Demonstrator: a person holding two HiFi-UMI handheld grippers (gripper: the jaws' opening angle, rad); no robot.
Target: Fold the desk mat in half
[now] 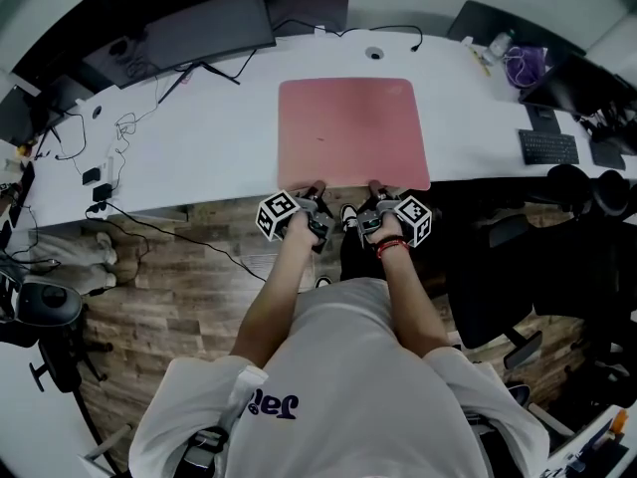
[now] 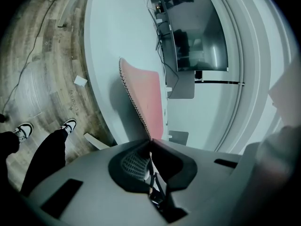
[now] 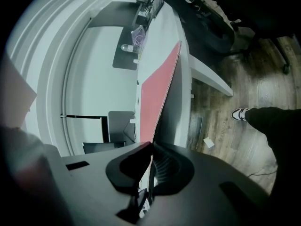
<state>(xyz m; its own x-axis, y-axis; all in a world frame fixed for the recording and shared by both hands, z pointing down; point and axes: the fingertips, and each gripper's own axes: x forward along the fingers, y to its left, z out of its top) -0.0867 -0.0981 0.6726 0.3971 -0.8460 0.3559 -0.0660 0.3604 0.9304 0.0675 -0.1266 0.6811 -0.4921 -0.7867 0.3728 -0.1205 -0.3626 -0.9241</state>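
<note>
A pink desk mat (image 1: 350,129) lies flat on the white desk (image 1: 199,137), its near edge at the desk's front edge. My left gripper (image 1: 316,191) is shut on the mat's near edge left of the middle. My right gripper (image 1: 376,189) is shut on the same edge right of the middle. In the left gripper view the mat (image 2: 145,95) runs edge-on into the closed jaws of the left gripper (image 2: 150,145). The right gripper view shows the mat (image 3: 156,91) likewise pinched in the right gripper (image 3: 151,147), with its dark underside visible.
A monitor (image 1: 204,23) and a closed laptop (image 1: 309,8) stand at the desk's back. Cables (image 1: 109,137) trail at the left. A keyboard (image 1: 547,147) and a purple bag (image 1: 525,66) sit at the right. Office chairs (image 1: 518,257) stand on the wooden floor (image 1: 179,267).
</note>
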